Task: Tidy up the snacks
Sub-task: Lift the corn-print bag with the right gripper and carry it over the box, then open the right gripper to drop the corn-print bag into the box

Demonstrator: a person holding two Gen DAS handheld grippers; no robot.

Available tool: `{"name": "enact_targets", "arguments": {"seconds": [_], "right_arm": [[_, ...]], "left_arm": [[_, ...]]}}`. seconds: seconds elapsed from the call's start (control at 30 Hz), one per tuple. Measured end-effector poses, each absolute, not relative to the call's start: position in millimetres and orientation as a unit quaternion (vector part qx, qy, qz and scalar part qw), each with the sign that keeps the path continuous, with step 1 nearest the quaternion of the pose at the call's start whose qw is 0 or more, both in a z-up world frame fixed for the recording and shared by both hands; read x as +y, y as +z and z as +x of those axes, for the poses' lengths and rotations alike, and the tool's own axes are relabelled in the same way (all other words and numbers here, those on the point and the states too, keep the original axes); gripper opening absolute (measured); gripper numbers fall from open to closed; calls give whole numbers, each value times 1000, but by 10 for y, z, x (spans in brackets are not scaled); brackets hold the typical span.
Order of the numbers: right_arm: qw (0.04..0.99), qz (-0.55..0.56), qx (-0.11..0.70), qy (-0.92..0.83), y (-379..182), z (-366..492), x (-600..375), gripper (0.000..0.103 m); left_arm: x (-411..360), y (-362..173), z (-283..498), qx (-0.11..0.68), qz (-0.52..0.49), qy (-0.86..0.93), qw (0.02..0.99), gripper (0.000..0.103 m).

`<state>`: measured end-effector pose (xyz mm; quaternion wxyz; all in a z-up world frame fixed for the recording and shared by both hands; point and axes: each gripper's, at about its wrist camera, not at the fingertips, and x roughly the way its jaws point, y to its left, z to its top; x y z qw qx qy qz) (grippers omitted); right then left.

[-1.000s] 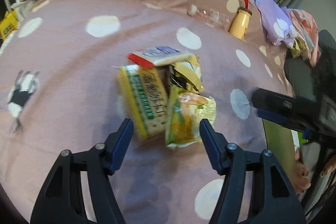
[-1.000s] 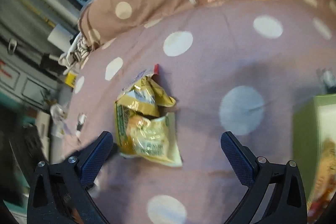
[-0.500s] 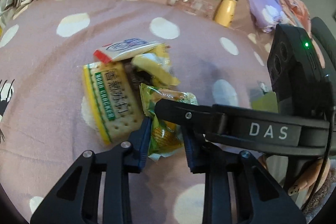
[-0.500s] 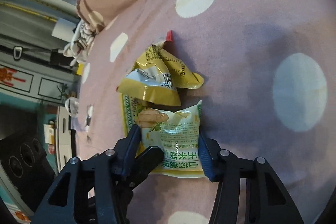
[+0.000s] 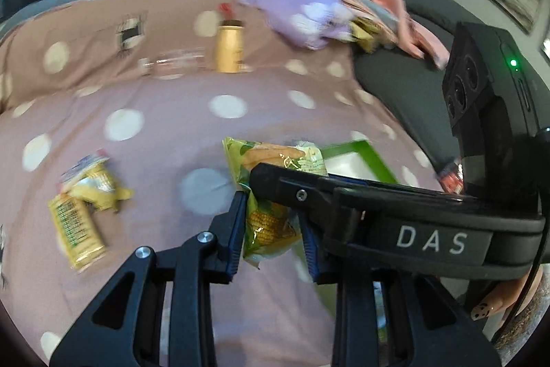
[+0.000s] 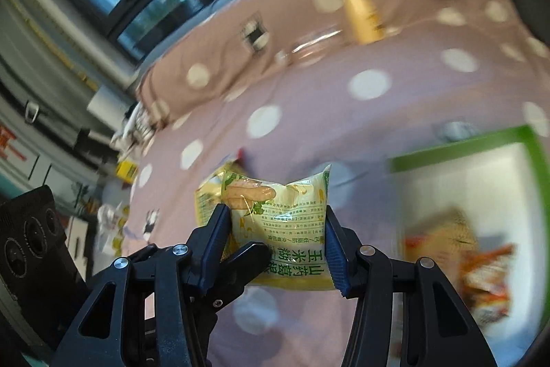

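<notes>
Both grippers hold one yellow-green corn snack bag lifted above the pink polka-dot bed. My left gripper is shut on its lower part. My right gripper is shut on the same bag from the other side; its arm crosses the left wrist view. A green-rimmed white box lies at the right, with an orange snack packet inside. Several other snack packs lie on the bed at the left.
A yellow bottle and a clear bottle lie at the far side of the bed. Purple and pink bundles sit on a grey chair at the right. Windows run behind the bed.
Both grippers have lifted the corn snack bag off the pile and carried it right, toward the green-rimmed box. The other packs stay on the bed, now farther left.
</notes>
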<state>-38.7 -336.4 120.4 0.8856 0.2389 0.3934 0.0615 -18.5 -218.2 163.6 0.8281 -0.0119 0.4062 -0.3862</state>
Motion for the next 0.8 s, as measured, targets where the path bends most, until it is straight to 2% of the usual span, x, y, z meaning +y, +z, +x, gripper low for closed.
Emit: {"name": "enact_targets", "arguments": {"seconds": [0.2, 0.43, 0.47, 0.53, 0.6, 0.8], "right_arm": [[885, 258, 389, -7, 1164, -759, -3903, 54], [868, 286, 403, -53, 833, -1100, -4394, 56], [866, 288, 405, -53, 800, -1132, -4431, 58], [868, 283, 403, -61, 756, -1192, -4475, 73], [875, 274, 393, -71, 774, -1275, -4494, 82], [890, 266, 364, -67, 958, -1380, -4416, 87]], "left_arm": [[-2788, 1567, -381, 424, 8, -439, 792, 30], [-3222, 1301, -603, 456, 38, -455, 764, 30], [-3237, 1275, -619, 459, 38, -454, 762, 30], [-3212, 1259, -623, 457, 36, -451, 766, 31], [-3151, 1294, -606, 453, 33, -441, 774, 37], [-2897, 1460, -564, 428, 32, -418, 801, 48]]}}
